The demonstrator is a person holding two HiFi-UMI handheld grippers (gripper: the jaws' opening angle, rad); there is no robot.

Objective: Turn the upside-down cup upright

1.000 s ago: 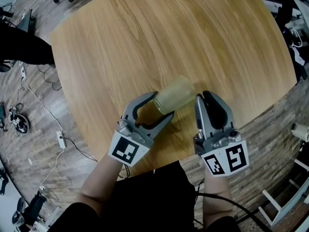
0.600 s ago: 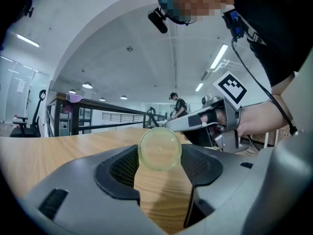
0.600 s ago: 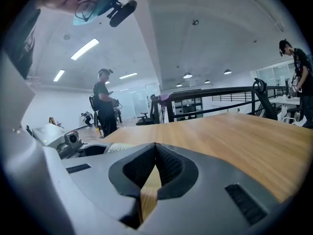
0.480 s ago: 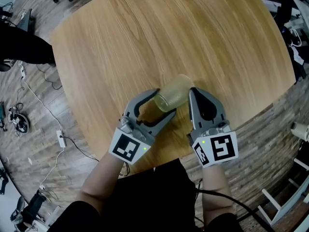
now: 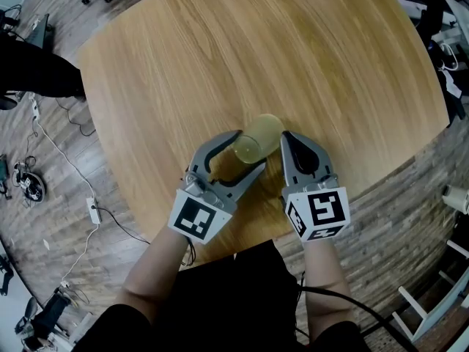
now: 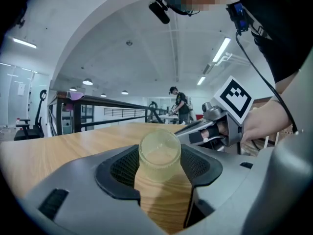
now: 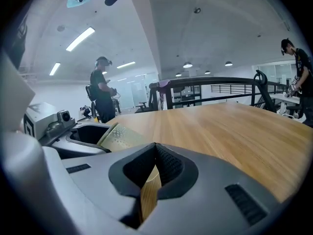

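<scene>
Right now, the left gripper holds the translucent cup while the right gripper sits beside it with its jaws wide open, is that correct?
Not quite: the right gripper is shut and empty, as the right gripper view shows. The left gripper does hold the cup.

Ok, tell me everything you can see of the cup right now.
The cup is a translucent, pale yellow tumbler, plastic by its look, with a finely textured wall. It is tilted, neither upside down nor upright, its narrower closed end towards the person and its wider end pointing away over the wooden table. The left claw grips its sides, one pad on each. The shut right claw sits close on its right; whether they touch is unclear.
</scene>
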